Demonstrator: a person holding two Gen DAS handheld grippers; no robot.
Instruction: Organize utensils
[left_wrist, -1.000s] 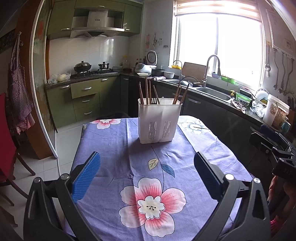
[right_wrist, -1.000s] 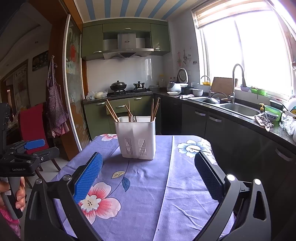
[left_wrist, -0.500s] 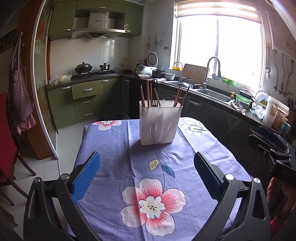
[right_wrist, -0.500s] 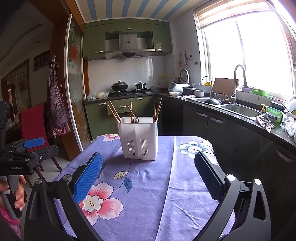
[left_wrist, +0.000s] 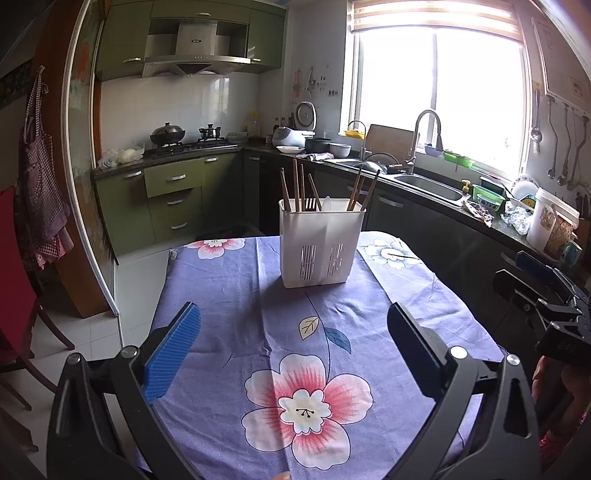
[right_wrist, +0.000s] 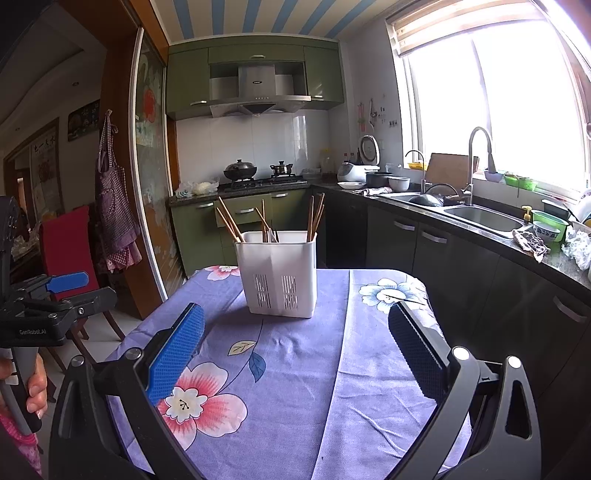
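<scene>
What sits low inside the white holder (left_wrist: 320, 247) is hidden; only chopsticks (left_wrist: 295, 186) and a fork's tines (left_wrist: 313, 204) poke out. It stands on the flowered tablecloth (left_wrist: 229, 295), well ahead of both tools. The left gripper (left_wrist: 293, 345) and right gripper (right_wrist: 295, 345) gape wide, empty. Kitchen counters and a sink (right_wrist: 484, 218) lie behind. The holder looks slightly farther than a second ago.
</scene>
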